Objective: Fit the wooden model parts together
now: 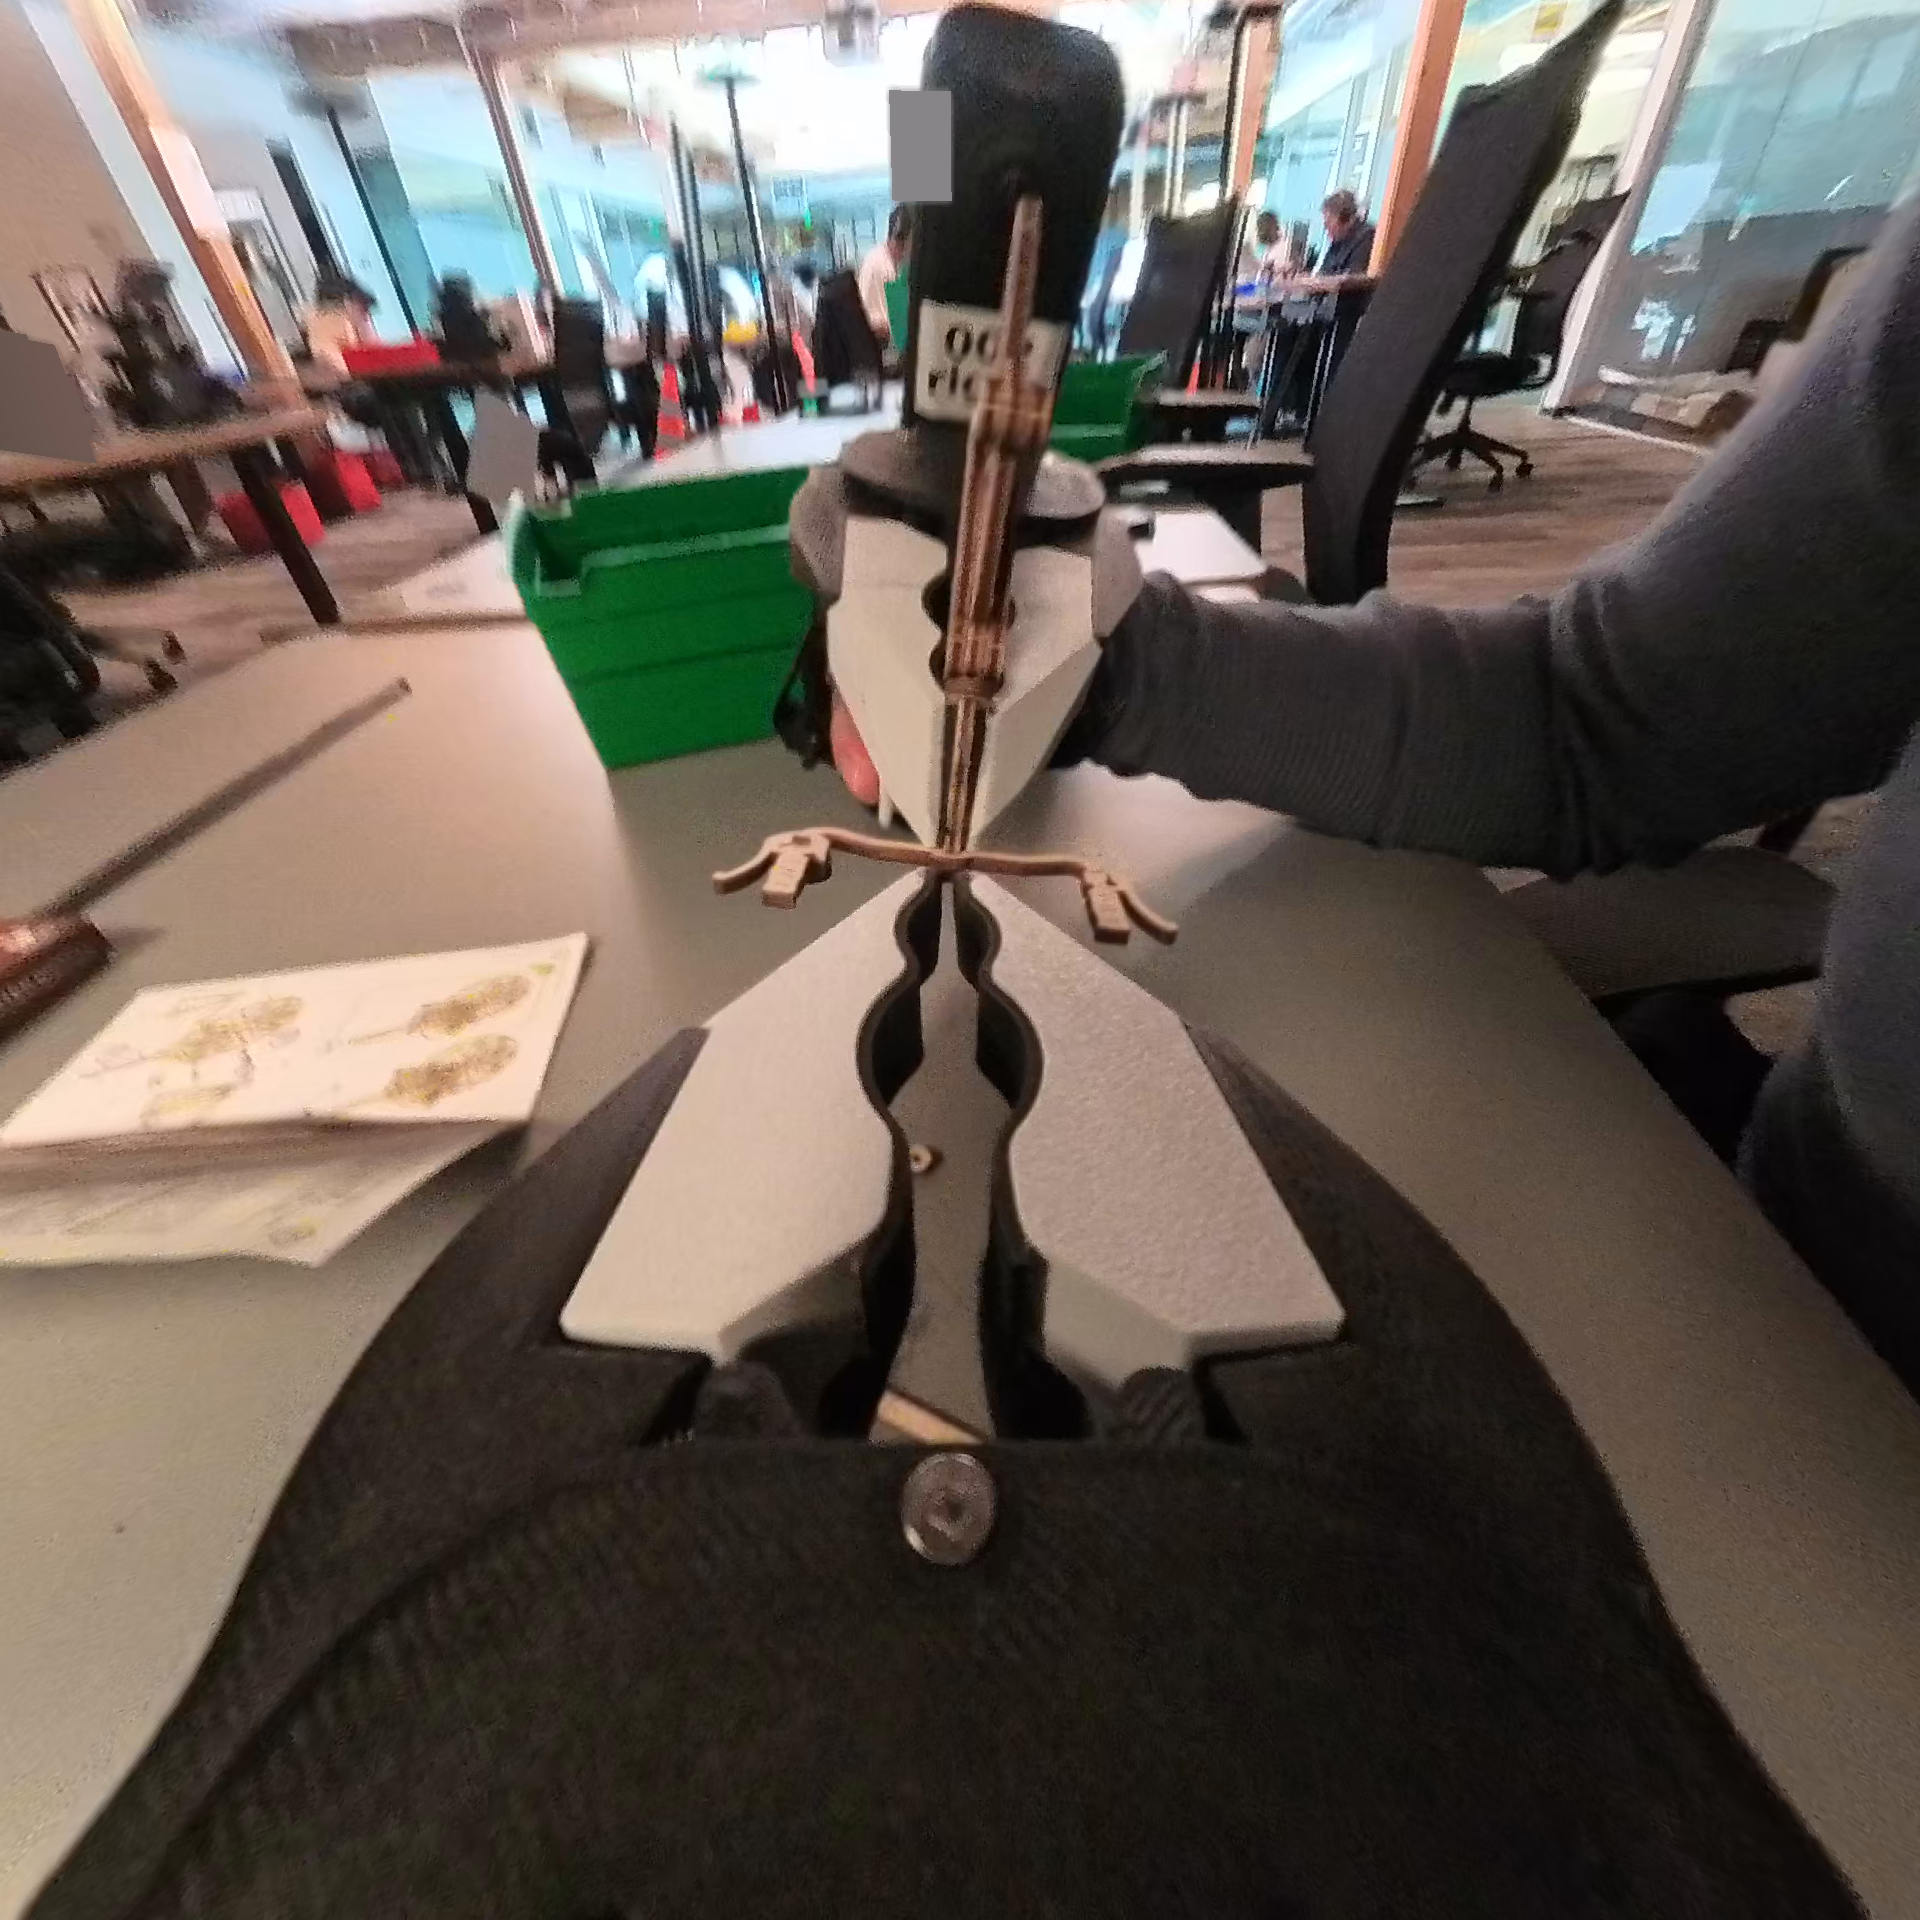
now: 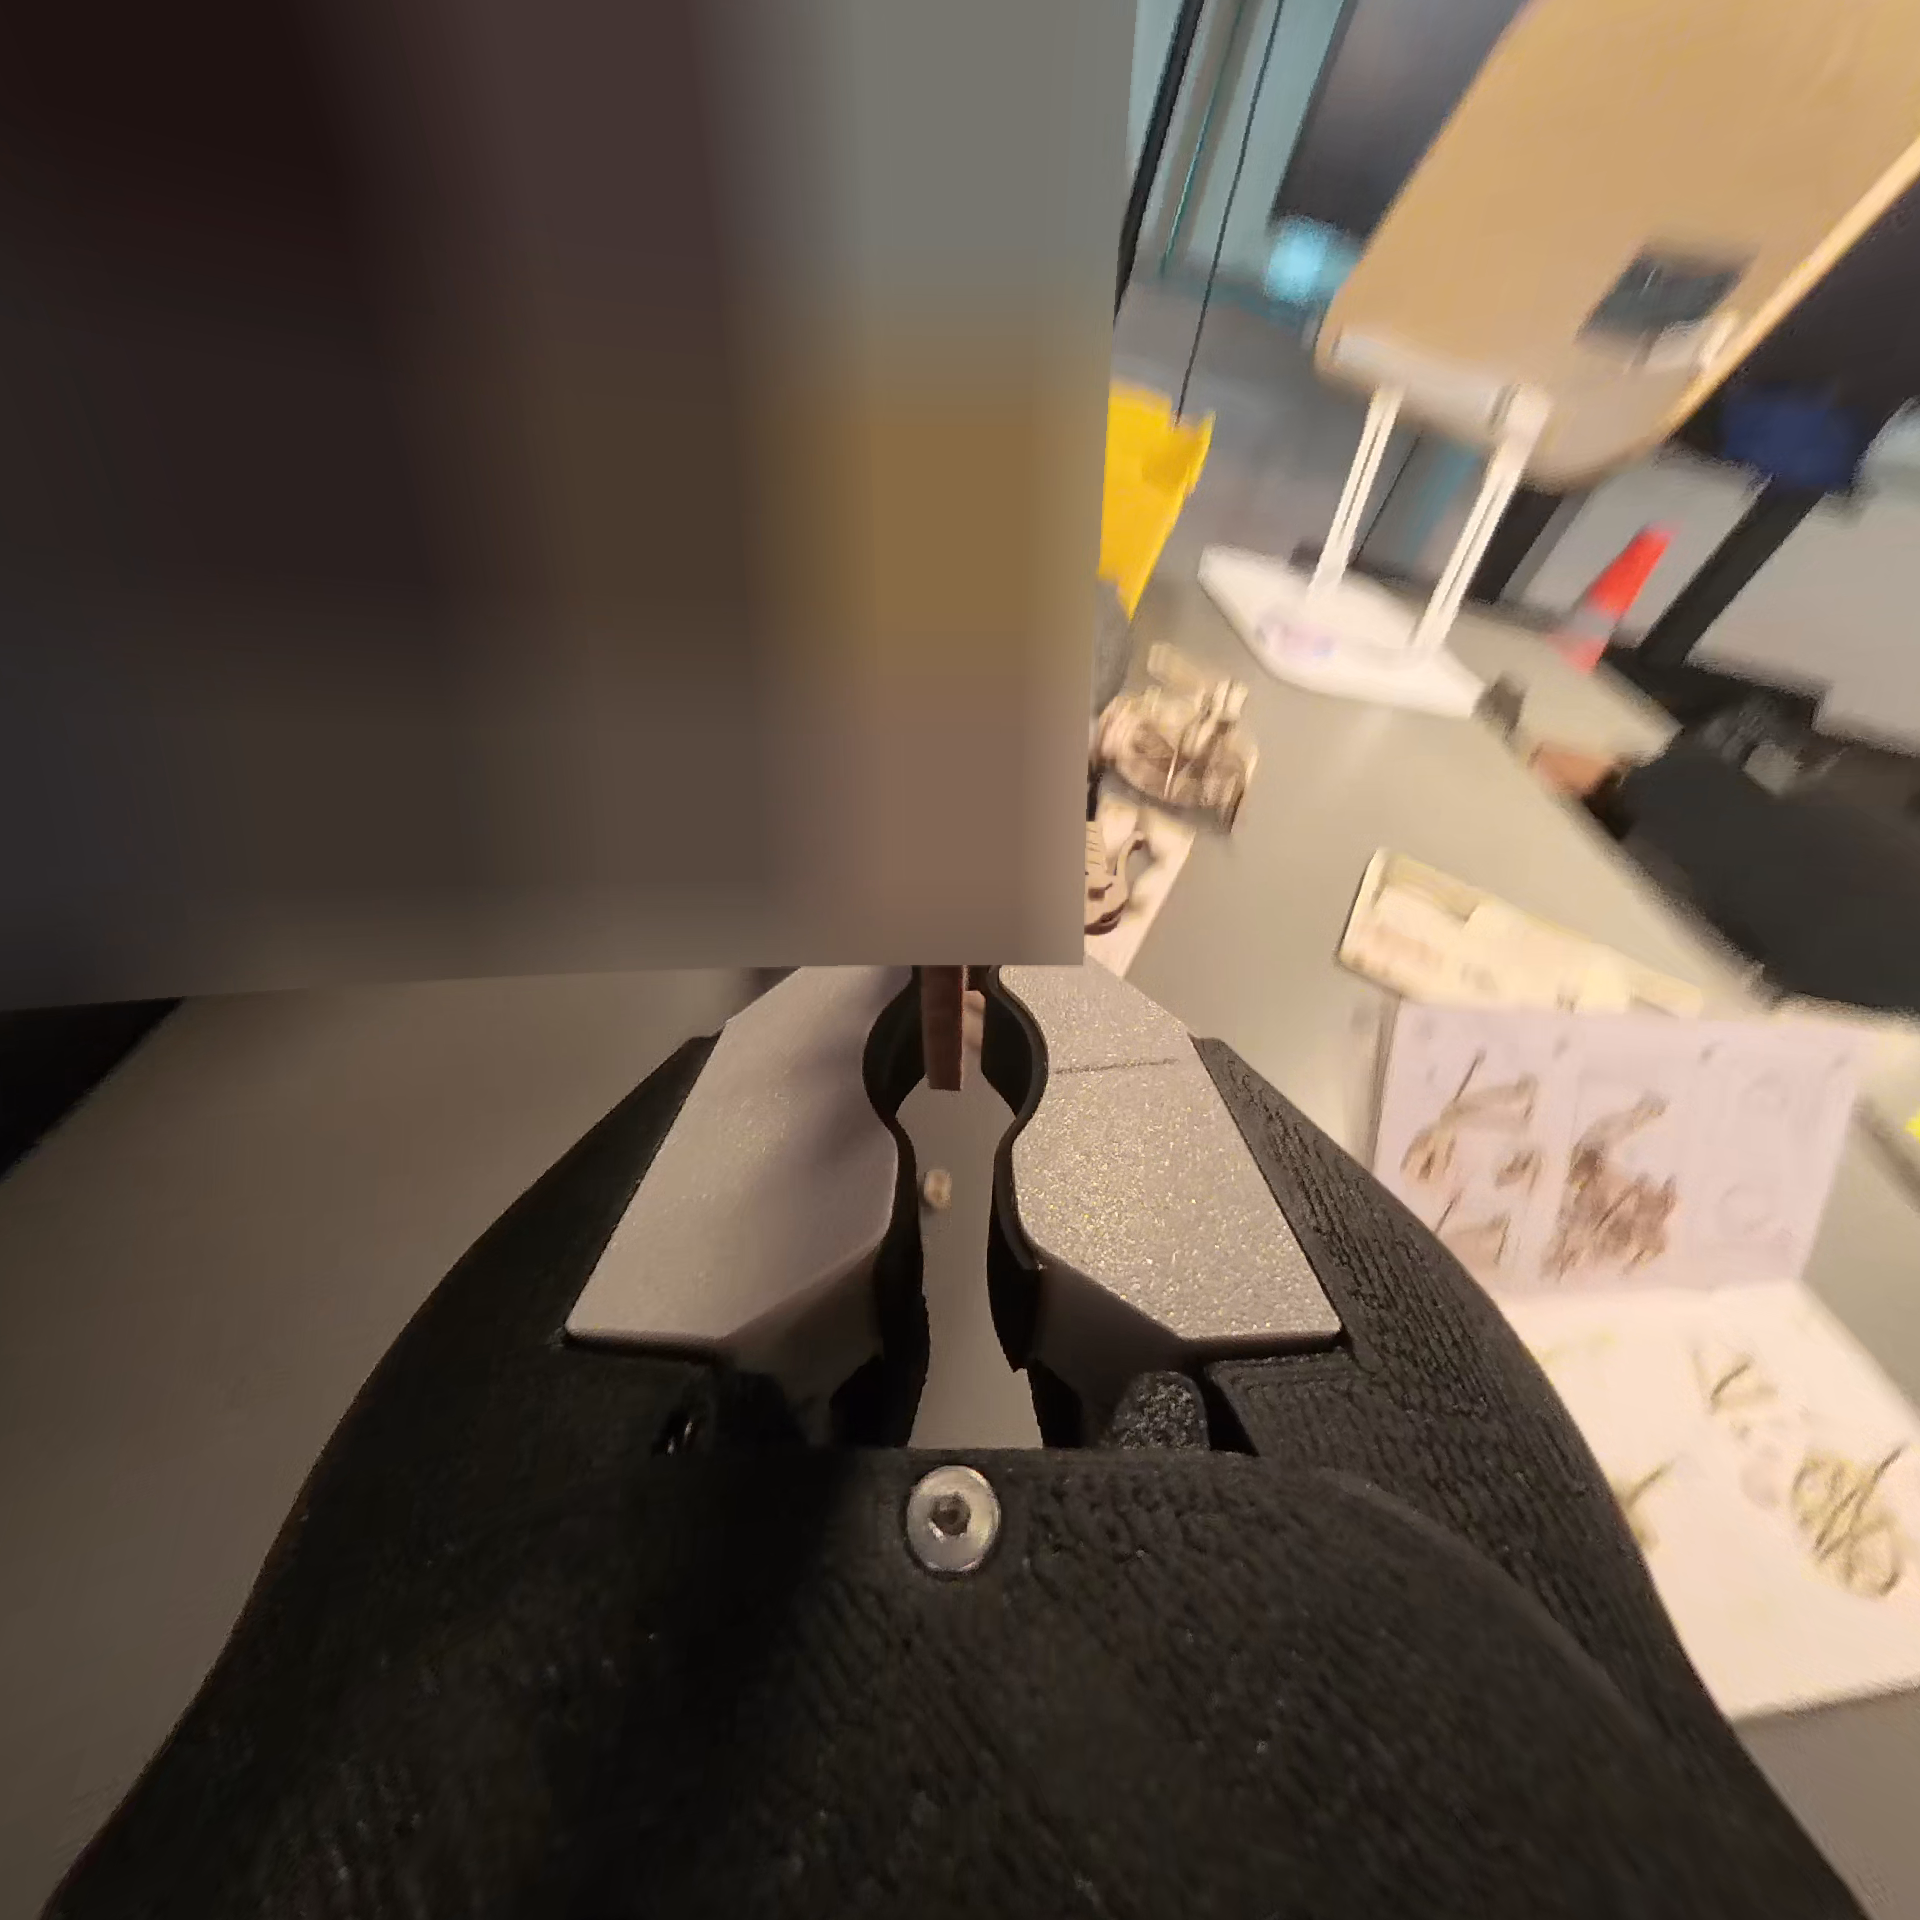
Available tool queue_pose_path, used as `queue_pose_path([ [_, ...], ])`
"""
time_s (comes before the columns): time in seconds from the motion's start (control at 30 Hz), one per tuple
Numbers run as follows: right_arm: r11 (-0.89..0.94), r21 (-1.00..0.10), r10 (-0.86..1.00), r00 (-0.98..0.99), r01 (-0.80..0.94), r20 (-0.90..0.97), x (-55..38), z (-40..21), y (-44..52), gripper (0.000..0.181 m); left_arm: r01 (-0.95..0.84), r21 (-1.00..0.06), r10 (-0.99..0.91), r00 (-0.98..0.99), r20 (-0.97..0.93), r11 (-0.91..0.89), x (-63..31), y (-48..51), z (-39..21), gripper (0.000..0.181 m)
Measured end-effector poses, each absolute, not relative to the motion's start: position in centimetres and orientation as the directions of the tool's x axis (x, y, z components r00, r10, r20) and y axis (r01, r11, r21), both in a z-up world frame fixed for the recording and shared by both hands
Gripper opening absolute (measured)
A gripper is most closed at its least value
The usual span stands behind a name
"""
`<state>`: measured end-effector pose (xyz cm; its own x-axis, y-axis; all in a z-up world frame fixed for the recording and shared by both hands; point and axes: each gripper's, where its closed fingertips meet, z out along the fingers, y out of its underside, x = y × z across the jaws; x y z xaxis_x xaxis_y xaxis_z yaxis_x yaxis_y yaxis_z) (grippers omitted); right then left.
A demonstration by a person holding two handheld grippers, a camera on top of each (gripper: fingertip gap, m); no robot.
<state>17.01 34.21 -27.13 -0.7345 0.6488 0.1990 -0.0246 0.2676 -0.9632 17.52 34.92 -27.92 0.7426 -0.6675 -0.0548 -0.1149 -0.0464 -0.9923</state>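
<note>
My left gripper (image 1: 943, 883) is shut on the middle of a thin wooden handlebar-shaped part (image 1: 790, 864), whose two ends stick out to either side. My right gripper (image 1: 961, 821) faces it tip to tip, shut on a flat wooden assembly (image 1: 987, 488) seen edge-on and standing upright between its fingers. The assembly's lower end meets the handlebar part at the tips. In the right wrist view, my right gripper (image 2: 945, 997) grips a thin wooden strip (image 2: 943, 1039). A blurred patch hides its fingertips and everything beyond them.
Green bins (image 1: 665, 623) stand behind on the grey table (image 1: 468, 810). Instruction sheets (image 1: 291, 1049) and a metal rod (image 1: 208, 790) lie at the left. A grey sleeve (image 1: 1455, 707) reaches in from the right. More sheets (image 2: 1621, 1174) and wooden model pieces (image 2: 1174, 748) lie at the right. A small wooden bit (image 1: 923, 1158) lies on the table.
</note>
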Motion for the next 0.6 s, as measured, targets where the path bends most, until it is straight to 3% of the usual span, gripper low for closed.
queue_pose_path([
  [0.07,0.287,-0.956,0.645,-0.749,0.052,0.153,16.6,-28.9,34.7,0.000,-0.124,-0.977,-0.655,0.755,0.019,-0.172,16.7,35.3,-29.5,0.010],
  [0.23,0.399,-0.879,0.608,-0.793,0.261,0.041,16.2,-34.2,35.5,0.000,-0.076,-0.950,-0.541,0.834,0.105,-0.302,12.7,35.8,-30.7,0.008],
  [0.6,0.467,-0.813,0.564,-0.825,0.347,-0.028,15.9,-36.3,35.3,0.000,-0.036,-0.978,-0.438,0.897,0.059,-0.205,9.4,36.5,-29.5,0.001],
])
